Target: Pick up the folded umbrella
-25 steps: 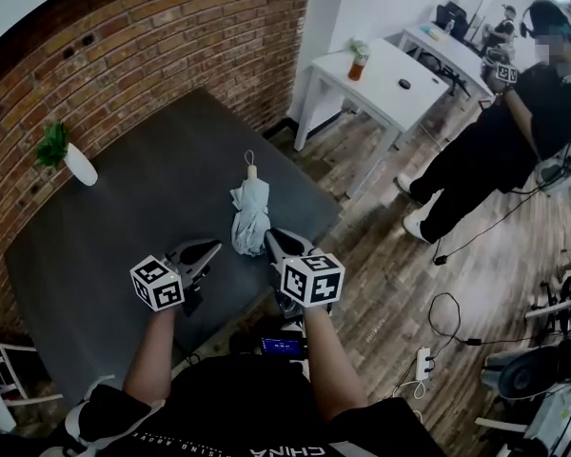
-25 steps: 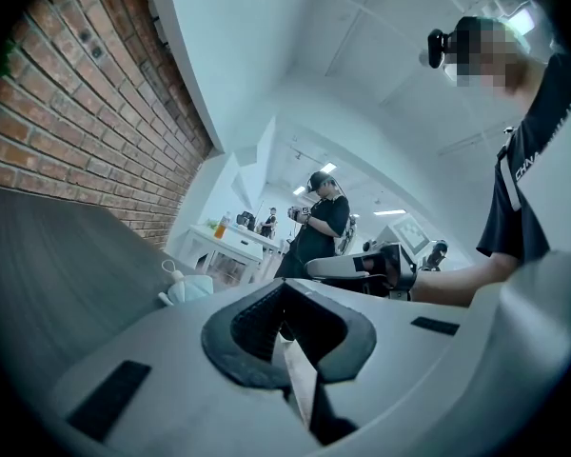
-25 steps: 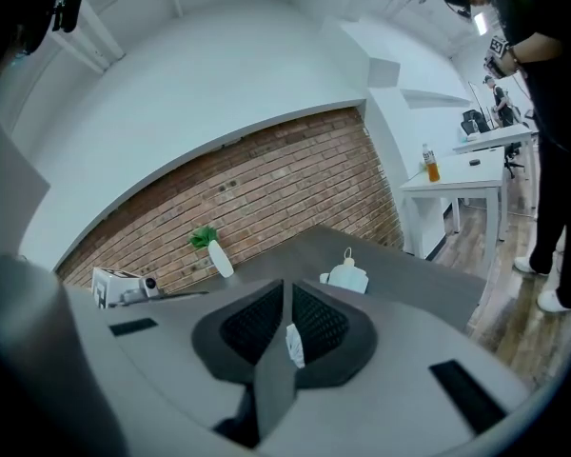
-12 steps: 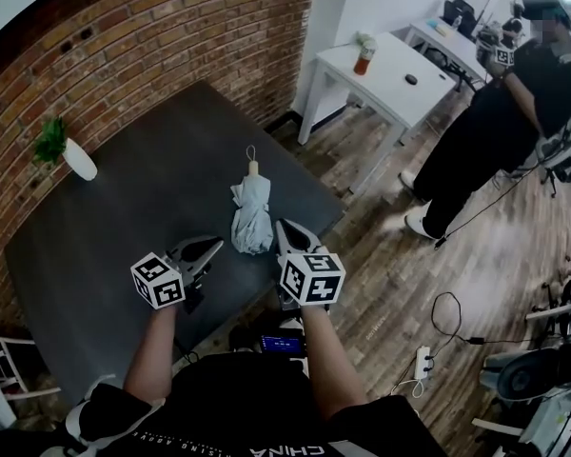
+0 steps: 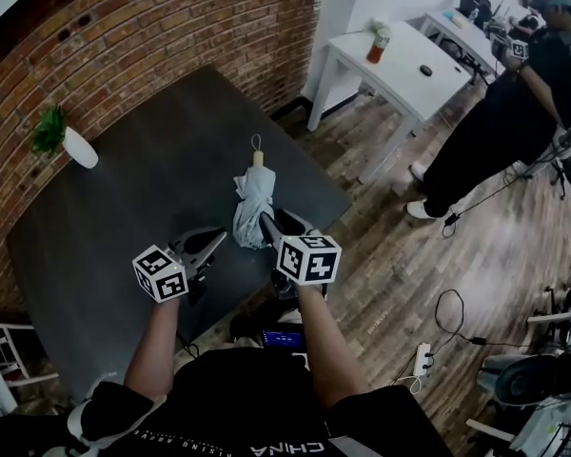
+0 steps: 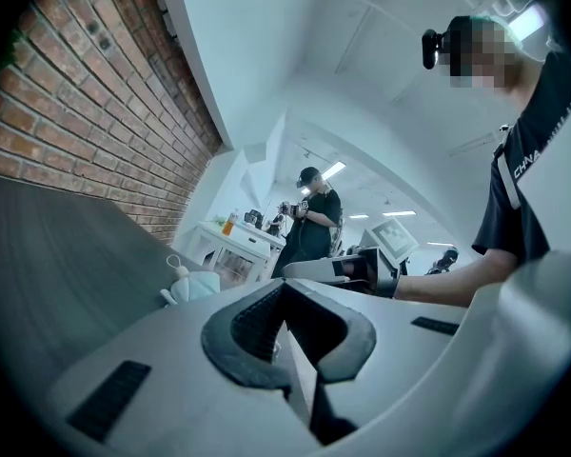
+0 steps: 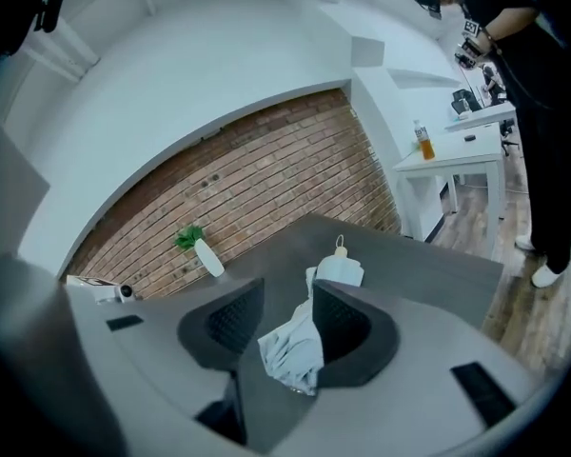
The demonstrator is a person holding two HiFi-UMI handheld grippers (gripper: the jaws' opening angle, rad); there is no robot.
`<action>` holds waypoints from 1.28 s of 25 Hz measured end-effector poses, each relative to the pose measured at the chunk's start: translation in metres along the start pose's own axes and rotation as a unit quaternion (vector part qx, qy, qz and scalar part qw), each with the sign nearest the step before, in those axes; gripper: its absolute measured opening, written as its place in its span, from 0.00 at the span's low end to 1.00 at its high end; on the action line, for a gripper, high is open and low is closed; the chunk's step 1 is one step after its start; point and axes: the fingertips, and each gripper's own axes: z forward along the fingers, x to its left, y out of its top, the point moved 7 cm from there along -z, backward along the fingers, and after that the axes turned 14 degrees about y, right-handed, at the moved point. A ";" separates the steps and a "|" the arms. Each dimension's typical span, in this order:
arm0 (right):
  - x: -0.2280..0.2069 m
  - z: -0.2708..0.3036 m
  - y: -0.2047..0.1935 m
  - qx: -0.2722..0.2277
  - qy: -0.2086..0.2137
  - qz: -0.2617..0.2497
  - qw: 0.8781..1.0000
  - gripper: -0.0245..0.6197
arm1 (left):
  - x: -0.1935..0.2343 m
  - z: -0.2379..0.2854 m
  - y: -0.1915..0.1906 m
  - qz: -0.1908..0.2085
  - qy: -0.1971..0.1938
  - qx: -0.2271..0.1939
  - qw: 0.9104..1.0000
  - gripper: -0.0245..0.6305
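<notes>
The folded pale blue umbrella [image 5: 250,201] lies on the dark grey table [image 5: 124,198], its wooden handle and loop pointing away from me. My right gripper [image 5: 270,225] is at the umbrella's near end; its jaws have just been opening. In the right gripper view, umbrella fabric [image 7: 295,341] lies between the right gripper's [image 7: 287,288] parted jaws, which do not squeeze it. To the left of the umbrella and apart from it, my left gripper [image 5: 212,240] is shut on nothing. In the left gripper view the shut left gripper [image 6: 284,291] faces the umbrella [image 6: 195,285].
A small plant in a white vase [image 5: 68,145] stands at the table's far left, by the brick wall. Beyond the table's right edge is a white table [image 5: 400,65] with a bottle [image 5: 378,42]. A person [image 5: 509,112] stands further right. Cables and a power strip [image 5: 423,360] lie on the wooden floor.
My right gripper has moved forward and down onto the umbrella's near end, and its jaws have parted. The left gripper has stayed shut in about the same place.
</notes>
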 end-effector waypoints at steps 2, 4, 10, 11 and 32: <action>-0.007 0.010 -0.003 0.014 -0.001 0.009 1.000 0.32 | 0.004 0.004 -0.002 -0.001 0.010 0.003 1.000 0.04; -0.015 0.018 -0.005 0.030 -0.010 0.014 0.999 0.37 | 0.010 0.008 -0.004 0.000 0.025 0.006 1.000 0.04; -0.037 0.049 -0.015 0.077 -0.045 0.025 0.996 0.52 | 0.024 0.017 -0.015 -0.002 0.058 0.025 0.998 0.04; -0.041 0.055 -0.018 0.082 -0.048 0.028 0.995 0.55 | 0.025 0.018 -0.016 -0.001 0.059 0.027 0.998 0.04; -0.074 0.133 -0.061 0.214 -0.085 0.071 0.971 0.69 | 0.045 0.015 -0.032 -0.036 0.096 0.035 0.994 0.04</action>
